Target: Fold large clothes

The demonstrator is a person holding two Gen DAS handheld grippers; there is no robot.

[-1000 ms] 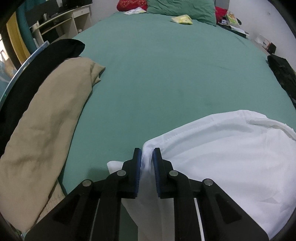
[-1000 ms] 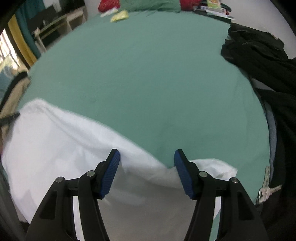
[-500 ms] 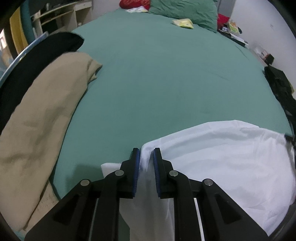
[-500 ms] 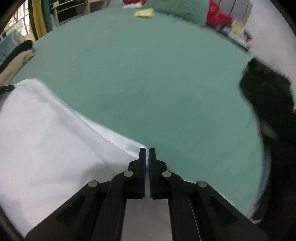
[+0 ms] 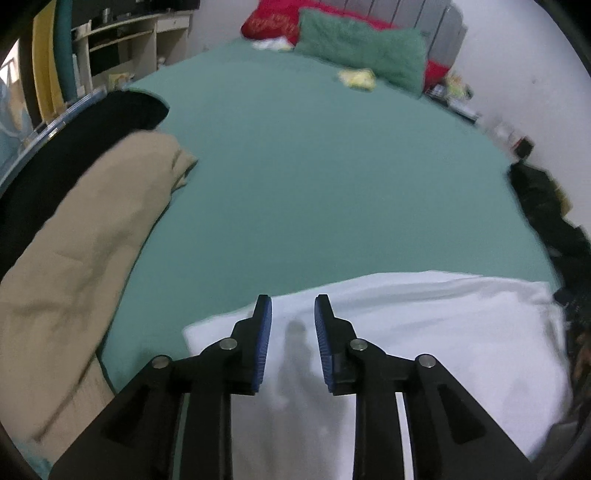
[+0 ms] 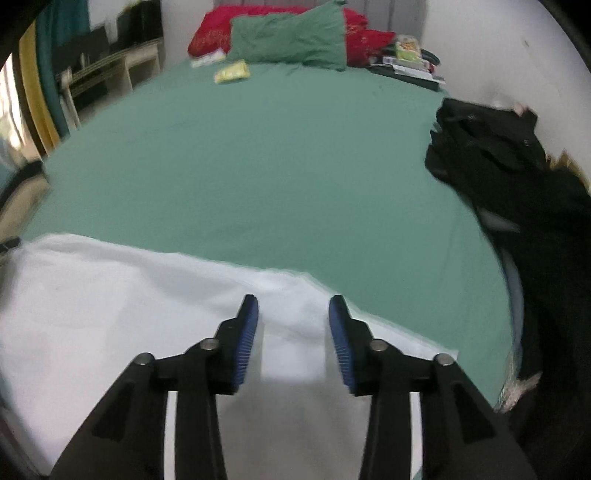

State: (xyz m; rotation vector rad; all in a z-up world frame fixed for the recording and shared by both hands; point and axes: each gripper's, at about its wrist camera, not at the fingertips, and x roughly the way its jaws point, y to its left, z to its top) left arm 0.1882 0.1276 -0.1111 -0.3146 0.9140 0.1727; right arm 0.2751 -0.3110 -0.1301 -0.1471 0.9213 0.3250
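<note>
We held left gripper (image 5: 291,306) and right gripper (image 6: 293,306) jaws apart, empty; white garment (image 5: 424,332) lay beneath both, long axis crosswise.

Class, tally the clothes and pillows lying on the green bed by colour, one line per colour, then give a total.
White: 1, the white garment
Tan: 1, the tan garment
Black: 2, black garment, black clothes pile
Green: 1, green pillow
Red: 1, red pillow
Total: 6

Plain white garment (image 5: 424,332) on a plain green sheet (image 5: 332,177), beside tan cloth (image 5: 85,251) and black clothes (image 6: 517,177).
</note>
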